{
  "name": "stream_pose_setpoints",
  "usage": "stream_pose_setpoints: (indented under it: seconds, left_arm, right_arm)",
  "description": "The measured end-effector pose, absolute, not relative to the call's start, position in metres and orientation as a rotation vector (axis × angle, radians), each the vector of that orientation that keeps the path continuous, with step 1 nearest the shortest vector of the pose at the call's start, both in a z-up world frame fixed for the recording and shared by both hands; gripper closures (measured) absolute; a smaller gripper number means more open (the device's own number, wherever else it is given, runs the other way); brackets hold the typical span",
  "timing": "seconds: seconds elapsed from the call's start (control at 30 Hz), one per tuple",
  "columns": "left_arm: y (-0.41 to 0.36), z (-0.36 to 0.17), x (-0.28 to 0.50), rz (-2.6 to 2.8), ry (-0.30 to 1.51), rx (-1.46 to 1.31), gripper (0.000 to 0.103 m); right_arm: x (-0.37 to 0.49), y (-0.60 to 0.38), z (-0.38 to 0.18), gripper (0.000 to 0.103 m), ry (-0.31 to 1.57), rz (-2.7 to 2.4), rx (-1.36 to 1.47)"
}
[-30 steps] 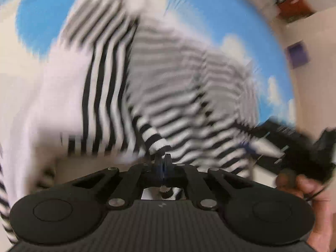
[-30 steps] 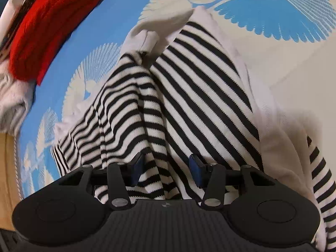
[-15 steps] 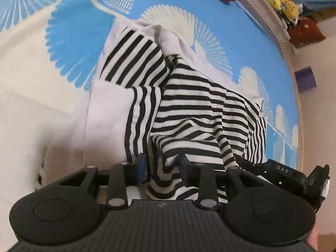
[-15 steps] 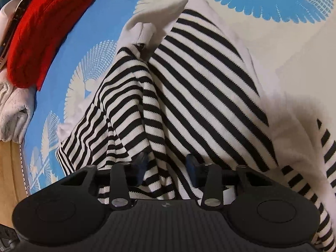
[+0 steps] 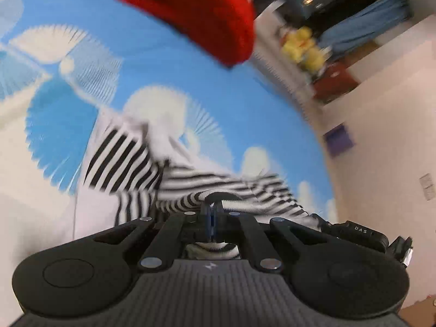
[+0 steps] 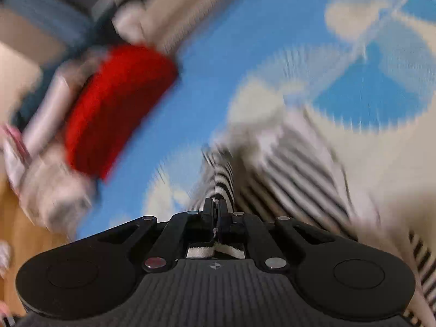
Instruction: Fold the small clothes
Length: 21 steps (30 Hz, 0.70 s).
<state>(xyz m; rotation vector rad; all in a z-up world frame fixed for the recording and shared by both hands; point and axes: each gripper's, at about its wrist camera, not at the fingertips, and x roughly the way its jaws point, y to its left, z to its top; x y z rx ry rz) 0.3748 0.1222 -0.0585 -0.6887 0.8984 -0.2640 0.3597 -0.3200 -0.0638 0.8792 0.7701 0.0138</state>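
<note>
A black-and-white striped garment (image 5: 128, 158) lies crumpled on a blue-and-white patterned blanket (image 5: 152, 62). My left gripper (image 5: 212, 212) is shut on a fold of the striped cloth, which bunches over and behind the fingertips. In the right wrist view the garment (image 6: 294, 169) stretches away to the right, and my right gripper (image 6: 216, 212) is shut on its striped edge, with cloth showing behind the jaws. Both views are blurred by motion.
A red knitted item (image 5: 190, 8) lies at the far side of the blanket; it also shows in the right wrist view (image 6: 114, 103) beside pale folded clothes (image 6: 54, 188). The other gripper's body (image 5: 359, 231) is at the right. Yellow toys (image 5: 302, 46) and furniture stand beyond the bed.
Both grippers were open around the striped cloth half a second ago; both have closed on it. Both views have swung upward toward the far side of the bed.
</note>
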Motion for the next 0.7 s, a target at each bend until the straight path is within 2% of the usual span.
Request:
stream_pose_setpoints:
  seconds: [0.07,0.13,0.2,0.27,0.33,0.4,0.47,0.5,0.53,0.67,0.7]
  left_arm:
    - [0.118,-0.064,0.376,-0.279,0.959,-0.639,0.102]
    - [0.105,-0.088,0.381,-0.267,1.160,-0.498,0.102]
    - [0.099,-0.116,0.381,-0.219,1.330,-0.418,0.101]
    - [0.100,-0.126,0.382,-0.194,1.365,-0.405,0.093]
    - [0.108,-0.122,0.384,-0.176,1.339,-0.448,0.058]
    - [0.120,-0.114,0.384,-0.166,1.258,-0.543,0.050]
    - [0.130,-0.111,0.387,-0.163,1.210,-0.643,0.050]
    - [0.131,-0.111,0.389,-0.168,1.190,-0.677,0.051]
    - [0.130,-0.112,0.390,-0.167,1.175,-0.686,0.052]
    - [0.116,-0.121,0.397,-0.154,1.191,-0.667,0.053]
    - [0.109,-0.125,0.399,-0.157,1.206,-0.659,0.058]
  right_arm:
    - [0.354,-0.330,-0.055,0.102,0.700,0.018,0.908]
    - [0.355,-0.334,-0.066,0.102,0.766,-0.011,0.929]
    - [0.361,-0.331,-0.095,0.103,1.001,-0.088,0.893]
    - [0.358,-0.332,-0.132,0.102,1.223,-0.209,0.872]
    - [0.356,-0.332,-0.141,0.100,1.263,-0.229,0.875]
    - [0.359,-0.329,-0.129,0.098,1.186,-0.169,0.873]
    - [0.360,-0.326,-0.112,0.081,1.094,-0.110,0.862]
    - [0.360,-0.325,-0.107,0.065,1.070,-0.101,0.854]
    - [0.361,-0.325,-0.106,0.060,1.063,-0.096,0.846]
    - [0.364,-0.321,-0.123,0.060,1.135,-0.099,0.882]
    - [0.365,-0.319,-0.128,0.060,1.153,-0.093,0.899]
